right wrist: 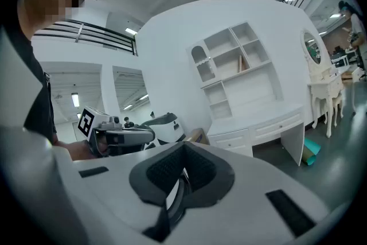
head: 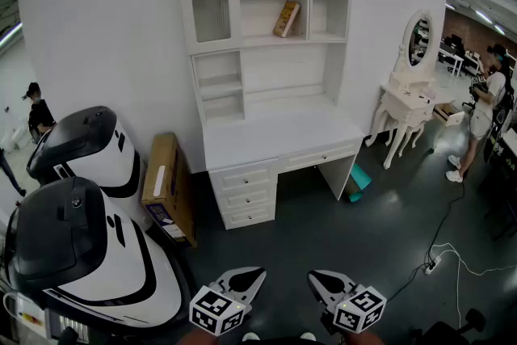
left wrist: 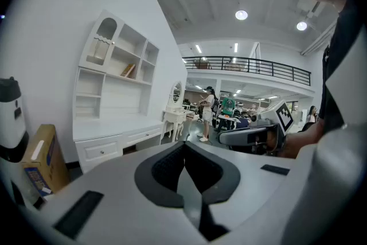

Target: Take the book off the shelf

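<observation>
A tan book [head: 286,18] leans tilted in the middle compartment of the white shelf unit [head: 266,44], above the desk top [head: 279,133]. Both grippers are held low and far back from the shelf, over the dark floor. My left gripper [head: 245,279] is shut with nothing in it, and my right gripper [head: 329,281] is shut and empty too. The left gripper view shows shut jaws [left wrist: 184,145] and the book [left wrist: 128,70] small and far off. From the right gripper view, its closed jaws [right wrist: 184,146] point toward the shelf, where the book [right wrist: 243,63] stands.
A cardboard box [head: 167,188] leans by the desk's left side. Two white and black machines [head: 81,254] fill the left. A white dressing table with mirror [head: 408,97] stands at right, a person [head: 485,113] beyond it. A cable and power strip [head: 432,265] lie on the floor.
</observation>
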Tool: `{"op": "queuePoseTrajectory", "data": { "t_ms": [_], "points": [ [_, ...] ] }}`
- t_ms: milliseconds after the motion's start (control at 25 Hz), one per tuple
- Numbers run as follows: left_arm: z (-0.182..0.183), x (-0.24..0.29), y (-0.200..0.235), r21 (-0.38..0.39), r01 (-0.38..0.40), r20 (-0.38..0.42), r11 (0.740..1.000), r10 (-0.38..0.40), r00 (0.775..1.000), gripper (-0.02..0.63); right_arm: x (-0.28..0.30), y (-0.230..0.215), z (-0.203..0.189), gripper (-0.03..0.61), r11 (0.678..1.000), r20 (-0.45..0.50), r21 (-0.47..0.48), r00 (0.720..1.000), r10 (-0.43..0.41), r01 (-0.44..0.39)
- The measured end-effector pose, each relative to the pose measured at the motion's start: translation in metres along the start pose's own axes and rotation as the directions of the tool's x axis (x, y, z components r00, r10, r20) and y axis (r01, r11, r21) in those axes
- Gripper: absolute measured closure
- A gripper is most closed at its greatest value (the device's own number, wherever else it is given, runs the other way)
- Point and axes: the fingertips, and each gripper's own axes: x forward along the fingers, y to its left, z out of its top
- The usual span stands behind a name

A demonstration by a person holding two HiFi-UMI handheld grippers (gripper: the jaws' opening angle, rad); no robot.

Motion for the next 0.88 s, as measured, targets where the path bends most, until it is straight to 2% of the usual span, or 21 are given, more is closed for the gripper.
{"op": "queuePoseTrajectory", "data": {
  "t_ms": [360,640,880],
  "points": [
    [0.002,-0.003,0.002,0.009,0.000,-0.004,1.000,0.000,1.000,0.603,0.001,0.002,-0.002,0.552,1.000,0.006,0.006,1.000,-0.010,0.010],
    [0.000,-0.009,0.008,0.014,0.010,-0.012,1.000,-0.010,1.000,0.603,0.005,0.018,0.005,0.551,1.000,0.063,0.023,0.998,0.020,-0.021],
    [-0.006,-0.018,0.015,0.023,0.028,-0.025,0.999,-0.028,0.999,0.603,0.016,0.034,0.001,0.551,1.000,0.057,-0.015,0.998,0.020,-0.019]
  ]
}}
